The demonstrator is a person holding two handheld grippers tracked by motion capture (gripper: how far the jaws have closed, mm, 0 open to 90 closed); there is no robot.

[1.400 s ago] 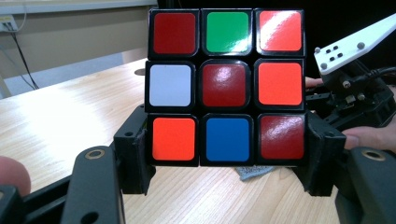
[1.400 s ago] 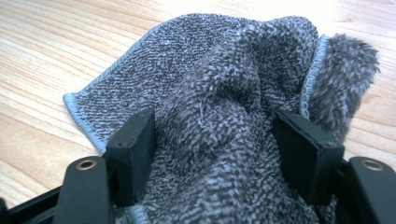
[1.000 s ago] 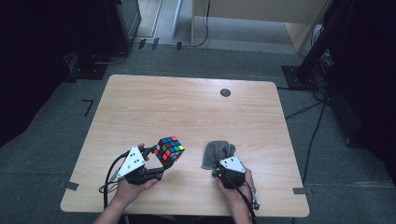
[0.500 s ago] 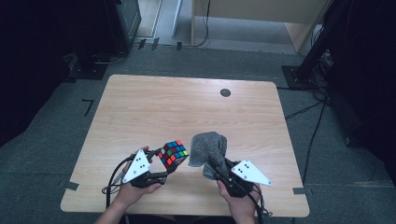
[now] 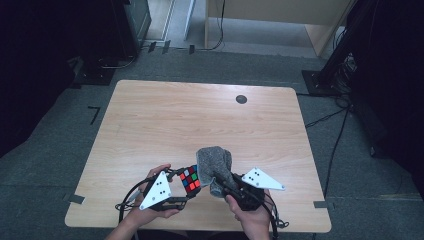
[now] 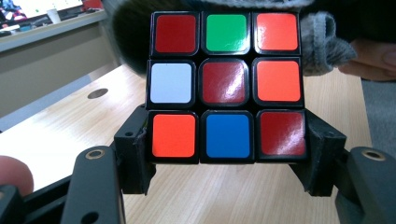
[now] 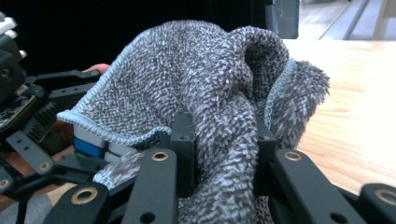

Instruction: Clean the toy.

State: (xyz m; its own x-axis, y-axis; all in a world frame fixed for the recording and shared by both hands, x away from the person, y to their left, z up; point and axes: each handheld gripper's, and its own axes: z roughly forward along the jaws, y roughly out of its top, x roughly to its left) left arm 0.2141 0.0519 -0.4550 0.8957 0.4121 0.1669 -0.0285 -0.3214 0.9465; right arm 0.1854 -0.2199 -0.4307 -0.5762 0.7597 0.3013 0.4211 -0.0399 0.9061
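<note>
A scrambled Rubik's cube (image 5: 190, 178) is held just above the near edge of the table, with my left gripper (image 5: 185, 191) shut on its lower layer. In the left gripper view the cube (image 6: 226, 86) shows a red centre, and the black fingers (image 6: 135, 154) press on both sides of its bottom row. My right gripper (image 5: 223, 183) is shut on a grey terry cloth (image 5: 214, 162); its jaws have just been closing on the bunched fabric. In the right gripper view the cloth (image 7: 205, 84) hangs over the jaws, and its left edge drapes onto the cube (image 7: 91, 143).
The wooden table (image 5: 200, 115) stretches away in front of both hands, with a small dark round disc (image 5: 241, 99) near its far right side. Dark floor, cables and stands surround the table.
The right gripper has lifted the grey cloth off the table and brought it left against the cube. The left gripper has carried the cube a little to the right.
</note>
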